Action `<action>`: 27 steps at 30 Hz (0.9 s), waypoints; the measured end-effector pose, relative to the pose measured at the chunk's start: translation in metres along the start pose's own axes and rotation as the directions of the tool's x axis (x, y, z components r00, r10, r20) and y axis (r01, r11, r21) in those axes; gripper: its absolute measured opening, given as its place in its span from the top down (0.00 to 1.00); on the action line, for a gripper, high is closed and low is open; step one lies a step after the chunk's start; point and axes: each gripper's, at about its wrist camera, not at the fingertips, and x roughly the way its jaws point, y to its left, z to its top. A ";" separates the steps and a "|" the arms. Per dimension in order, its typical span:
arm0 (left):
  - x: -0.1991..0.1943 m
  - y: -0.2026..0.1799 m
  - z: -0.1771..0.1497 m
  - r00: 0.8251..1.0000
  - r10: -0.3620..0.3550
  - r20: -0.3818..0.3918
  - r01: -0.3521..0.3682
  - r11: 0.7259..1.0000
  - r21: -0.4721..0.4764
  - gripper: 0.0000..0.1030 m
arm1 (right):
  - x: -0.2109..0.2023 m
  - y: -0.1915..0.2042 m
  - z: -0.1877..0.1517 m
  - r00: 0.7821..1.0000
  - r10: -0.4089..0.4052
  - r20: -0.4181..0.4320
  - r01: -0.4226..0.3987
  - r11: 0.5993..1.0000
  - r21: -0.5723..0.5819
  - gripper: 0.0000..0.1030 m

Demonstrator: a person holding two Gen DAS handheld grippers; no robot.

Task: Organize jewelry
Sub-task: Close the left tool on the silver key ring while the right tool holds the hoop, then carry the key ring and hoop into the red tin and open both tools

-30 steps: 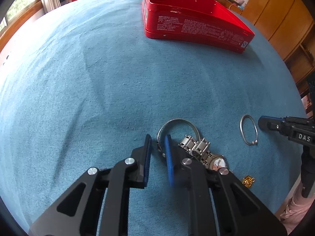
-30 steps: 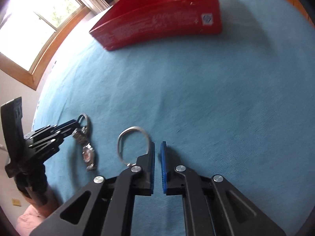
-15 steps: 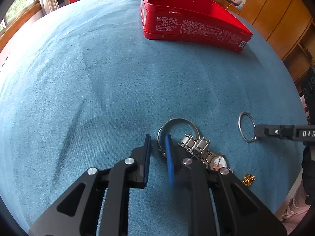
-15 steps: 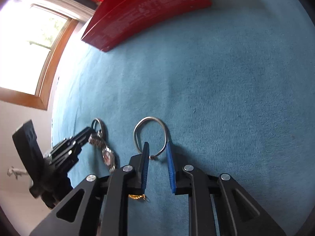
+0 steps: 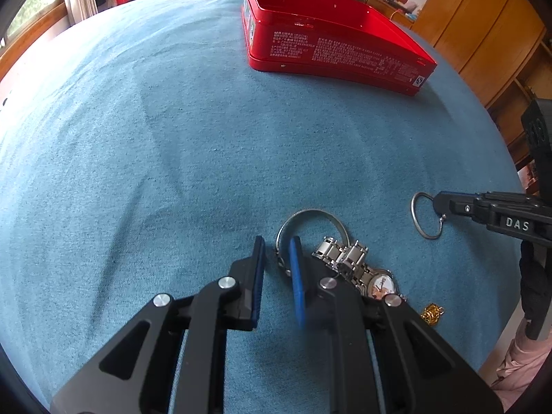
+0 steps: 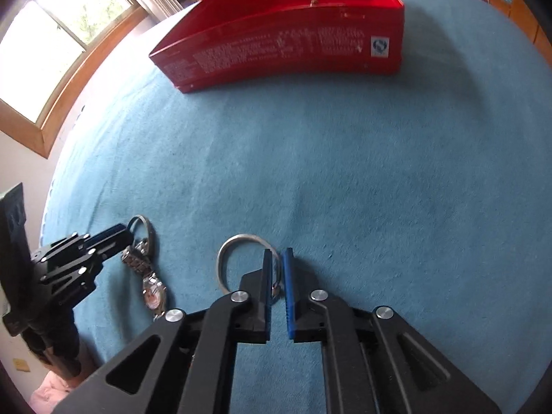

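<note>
The left gripper [image 5: 277,246] is seen slightly parted beside a bangle [image 5: 308,213] and watch [image 5: 358,267] on blue cloth [image 5: 172,155]. A ring [image 5: 423,215] is pinched by the right gripper [image 5: 440,203]; a red tin [image 5: 331,51] is noted beyond.

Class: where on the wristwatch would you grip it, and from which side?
Grip the watch across its metal link band, coming from above with fingers either side. It lies flat on the blue cloth, the band is narrow and straight-sided, the round face wider and smooth. A bangle touches the band's far end.
</note>
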 end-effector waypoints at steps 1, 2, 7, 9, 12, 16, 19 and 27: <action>0.000 0.000 0.000 1.000 -0.001 0.001 0.001 1.000 0.001 0.85 | -0.002 0.001 -0.002 1.000 0.001 0.000 -0.001 1.000 -0.007 0.87; 0.000 0.000 0.001 1.000 -0.003 0.002 0.003 1.000 0.004 0.84 | -0.002 0.002 -0.004 1.000 0.001 0.000 -0.001 1.000 -0.011 0.85; 0.003 -0.008 0.006 1.000 -0.005 -0.002 0.005 1.000 0.025 0.74 | 0.003 0.011 -0.011 0.999 -0.040 0.015 0.041 0.997 -0.066 0.85; 0.006 -0.012 0.008 1.000 0.010 -0.005 -0.010 0.999 0.038 0.76 | 0.003 0.015 -0.013 0.996 -0.074 0.041 0.078 0.991 -0.106 0.94; 0.010 -0.016 0.013 0.999 0.034 -0.014 -0.033 0.998 0.051 0.85 | 0.002 0.012 -0.015 0.997 -0.055 0.048 0.060 0.992 -0.111 0.95; 0.013 -0.014 0.018 0.999 0.044 -0.025 -0.043 0.998 0.038 0.97 | -0.004 0.003 -0.017 0.998 -0.019 0.061 0.025 0.995 -0.099 0.95; 0.011 -0.012 0.018 0.999 0.028 -0.017 -0.027 0.999 0.019 0.99 | -0.014 -0.004 -0.018 0.997 0.033 0.074 -0.027 0.996 -0.087 0.95; -0.020 -0.003 0.029 0.996 0.010 0.087 -0.007 1.000 -0.028 0.98 | -0.045 -0.022 -0.015 0.986 0.080 0.144 -0.070 0.995 -0.069 0.95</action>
